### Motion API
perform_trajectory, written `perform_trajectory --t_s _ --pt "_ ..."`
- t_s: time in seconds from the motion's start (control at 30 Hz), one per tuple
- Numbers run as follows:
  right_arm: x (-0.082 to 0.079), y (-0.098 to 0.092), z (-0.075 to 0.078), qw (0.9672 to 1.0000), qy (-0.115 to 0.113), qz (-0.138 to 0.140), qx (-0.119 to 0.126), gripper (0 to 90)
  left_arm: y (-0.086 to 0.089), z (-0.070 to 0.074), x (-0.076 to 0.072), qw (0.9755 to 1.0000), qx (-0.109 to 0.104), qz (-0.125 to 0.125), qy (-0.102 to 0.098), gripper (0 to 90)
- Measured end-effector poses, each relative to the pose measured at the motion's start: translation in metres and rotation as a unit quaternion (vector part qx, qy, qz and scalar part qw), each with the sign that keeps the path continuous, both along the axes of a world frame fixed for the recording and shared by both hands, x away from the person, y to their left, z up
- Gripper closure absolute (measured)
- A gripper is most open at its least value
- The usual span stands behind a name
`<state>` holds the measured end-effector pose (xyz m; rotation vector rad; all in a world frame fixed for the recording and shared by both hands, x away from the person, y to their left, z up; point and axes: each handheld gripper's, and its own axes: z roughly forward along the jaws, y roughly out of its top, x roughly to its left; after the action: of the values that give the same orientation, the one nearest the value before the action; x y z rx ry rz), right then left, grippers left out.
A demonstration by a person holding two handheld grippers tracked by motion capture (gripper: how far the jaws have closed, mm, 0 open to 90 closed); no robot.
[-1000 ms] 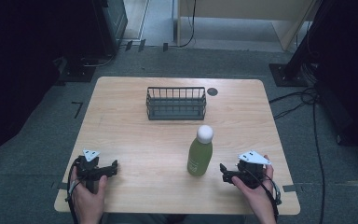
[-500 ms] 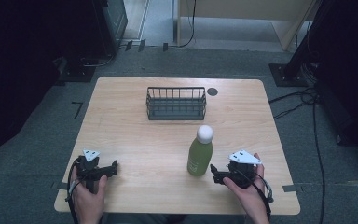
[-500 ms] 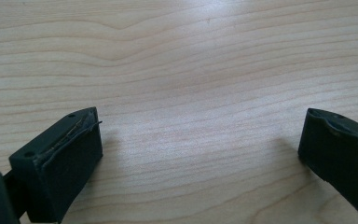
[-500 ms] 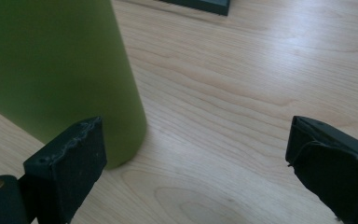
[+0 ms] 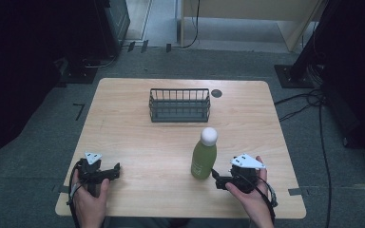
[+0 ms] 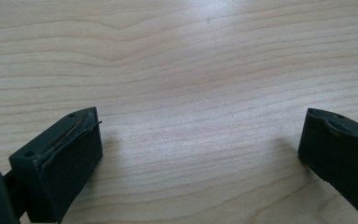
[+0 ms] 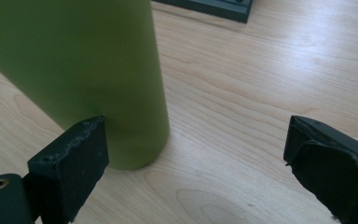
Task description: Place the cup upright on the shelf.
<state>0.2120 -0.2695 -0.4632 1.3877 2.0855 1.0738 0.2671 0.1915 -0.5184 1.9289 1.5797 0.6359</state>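
Observation:
A green bottle [image 5: 203, 161] with a white round cap stands upright on the wooden table [image 5: 138, 137], right of the middle. My right gripper [image 5: 216, 179] lies low just right of the bottle's base, jaws pointing at it. In the right gripper view the bottle [image 7: 88, 70] rises just beyond the left jaw, apart from both pads. The right gripper [image 7: 196, 158] is open; its jaws have just been closing a little, with bare wood between them. My left gripper [image 5: 116, 169] rests at the front left, open [image 6: 200, 149] over bare wood.
A dark wire basket [image 5: 179, 105] stands at the back middle of the table, its base also at the top of the right gripper view [image 7: 209, 7]. A small black disc [image 5: 216, 93] lies right of it. Cables and dark stands ring the floor around.
My right gripper has slid left towards the bottle's base. The left gripper and the bottle have stayed where they were.

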Motion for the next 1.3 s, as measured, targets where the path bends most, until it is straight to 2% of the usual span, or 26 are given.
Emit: perform_trajectory --t_s 0.13,0.4,0.6,0.73,0.93,1.3 --pt "-0.001 0.002 0.002 1.0 -0.002 0.009 0.002 6.1 0.0 0.0 0.0 1.0 0.0 0.0 0.0 0.0" --pt "-0.003 0.011 0.006 0.999 -0.004 0.037 0.023 6.0 0.0 0.0 0.0 1.0 0.0 0.0 0.0 0.0" --pt "0.0 0.019 0.01 0.9985 -0.006 0.045 0.031 5.2 0.0 0.0 0.0 1.0 0.0 0.0 0.0 0.0" --pt "0.002 0.023 0.013 0.9974 -0.009 0.052 0.048 5.2 0.0 0.0 0.0 1.0 0.0 0.0 0.0 0.0" --pt "0.006 0.031 0.016 0.9973 -0.011 0.053 0.049 5.3 0.0 0.0 0.0 1.0 0.0 0.0 0.0 0.0" --pt "0.015 0.043 0.024 0.9968 -0.018 0.047 0.062 13.2 0.0 0.0 0.0 1.0 0.0 0.0 0.0 0.0"
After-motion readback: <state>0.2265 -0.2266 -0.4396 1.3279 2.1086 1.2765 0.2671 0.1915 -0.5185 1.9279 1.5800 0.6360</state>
